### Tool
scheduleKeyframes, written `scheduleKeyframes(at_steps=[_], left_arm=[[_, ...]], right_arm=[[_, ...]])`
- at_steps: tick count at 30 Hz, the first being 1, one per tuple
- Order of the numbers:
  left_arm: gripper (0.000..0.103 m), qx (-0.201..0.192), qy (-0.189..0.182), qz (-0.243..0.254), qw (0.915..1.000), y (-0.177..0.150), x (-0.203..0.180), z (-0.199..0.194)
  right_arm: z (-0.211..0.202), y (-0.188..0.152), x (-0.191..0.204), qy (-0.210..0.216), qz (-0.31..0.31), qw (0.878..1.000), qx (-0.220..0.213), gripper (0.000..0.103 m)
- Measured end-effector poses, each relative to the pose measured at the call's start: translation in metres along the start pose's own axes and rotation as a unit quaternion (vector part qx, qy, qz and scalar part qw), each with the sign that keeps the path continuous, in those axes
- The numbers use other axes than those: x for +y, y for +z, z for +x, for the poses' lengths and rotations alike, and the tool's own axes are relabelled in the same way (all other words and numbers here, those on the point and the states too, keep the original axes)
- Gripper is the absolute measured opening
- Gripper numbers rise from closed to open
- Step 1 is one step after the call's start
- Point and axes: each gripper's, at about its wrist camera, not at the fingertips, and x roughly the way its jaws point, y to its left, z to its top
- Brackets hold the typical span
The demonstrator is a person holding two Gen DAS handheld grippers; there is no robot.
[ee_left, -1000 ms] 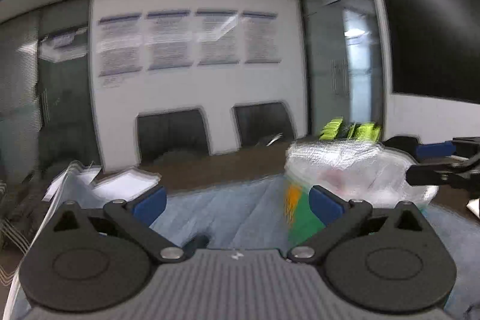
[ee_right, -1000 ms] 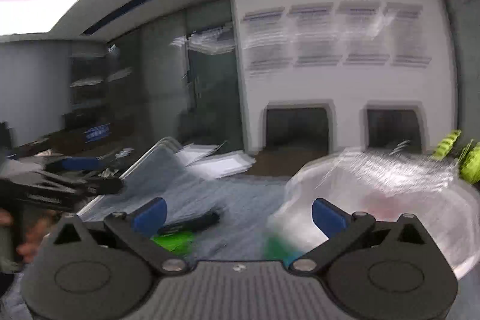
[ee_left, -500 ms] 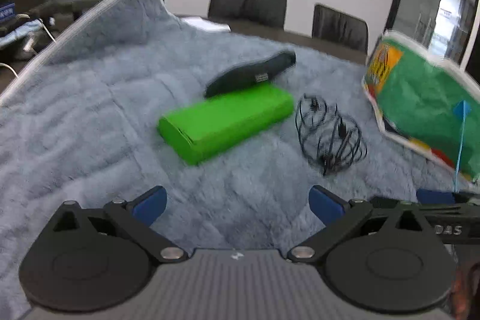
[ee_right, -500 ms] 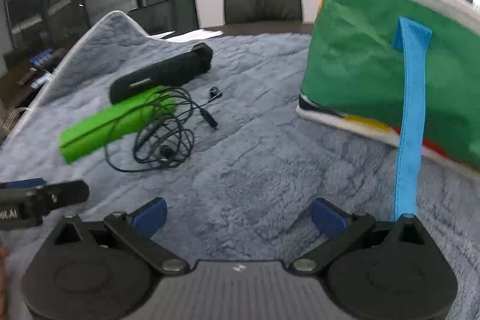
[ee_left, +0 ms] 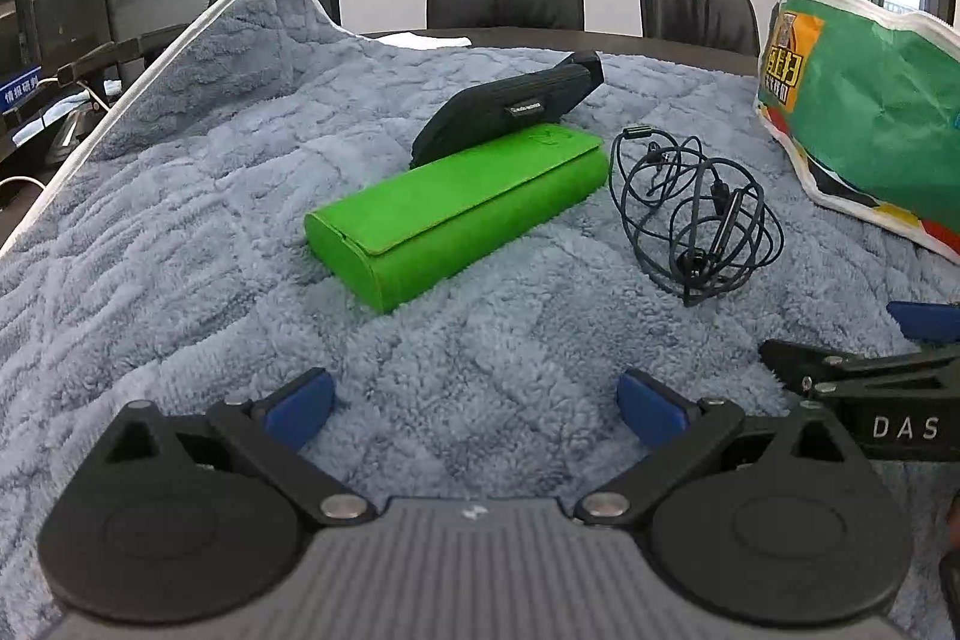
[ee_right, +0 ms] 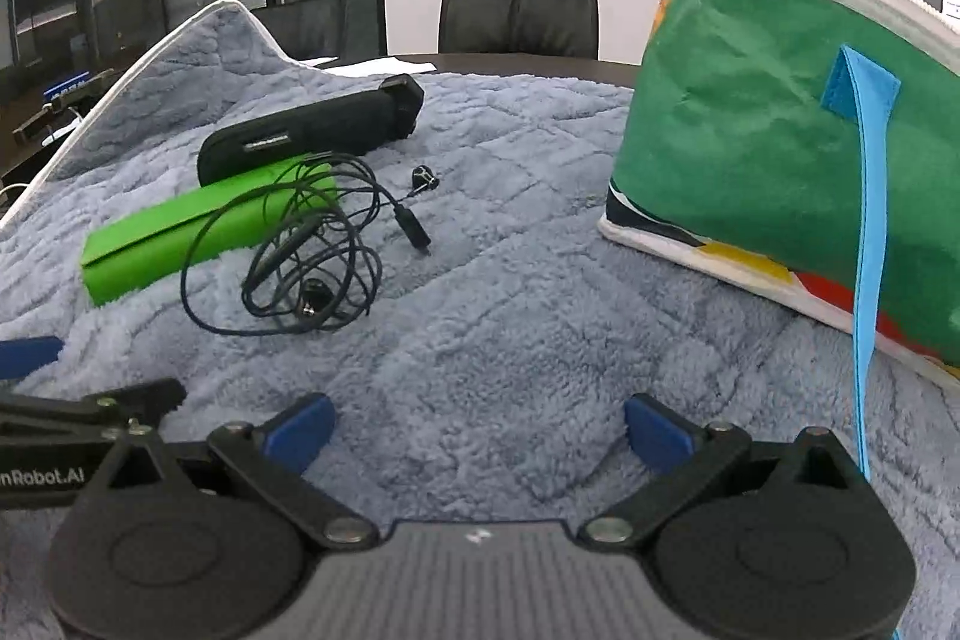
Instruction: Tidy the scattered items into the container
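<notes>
Left wrist view: left tongs (ee_left: 474, 403) gape wide, nothing between them, low over the blue blanket (ee_left: 180, 232) spread on the table. Ahead lie three loose items: green case (ee_left: 456, 211), black case (ee_left: 510, 106) touching its far side and leaning on it, tangled earphones (ee_left: 696, 214) just to the right. The green bag (ee_left: 870, 112) stands at far right, apart from the earphones. The other tool pokes in at right edge. Right wrist view: right tongs (ee_right: 480, 433) also spread and empty, over bare blanket. Earphones (ee_right: 300, 256) lie against the green case (ee_right: 198, 232), black case (ee_right: 312, 130) behind; bag (ee_right: 750, 148) close on the right, its blue strap (ee_right: 864, 232) hanging down the near side, mouth not visible from here. Judgement: task at its start, nothing packed, both tools at approach. Next move likely calls for advancing the left tongs to straddle the green case across its narrow width, while the right finds and holds the bag's opening.
</notes>
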Motion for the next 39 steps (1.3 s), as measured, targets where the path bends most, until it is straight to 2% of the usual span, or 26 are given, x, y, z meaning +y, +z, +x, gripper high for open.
scheduleKeyframes(at_steps=[39], left_arm=[[0.103, 0.000, 0.003, 0.001, 1.0000, 0.0004, 0.0001, -0.0003]], right_arm=[[0.0006, -0.0020, -0.0012, 0.007, 0.006, 1.000, -0.001, 0.103]])
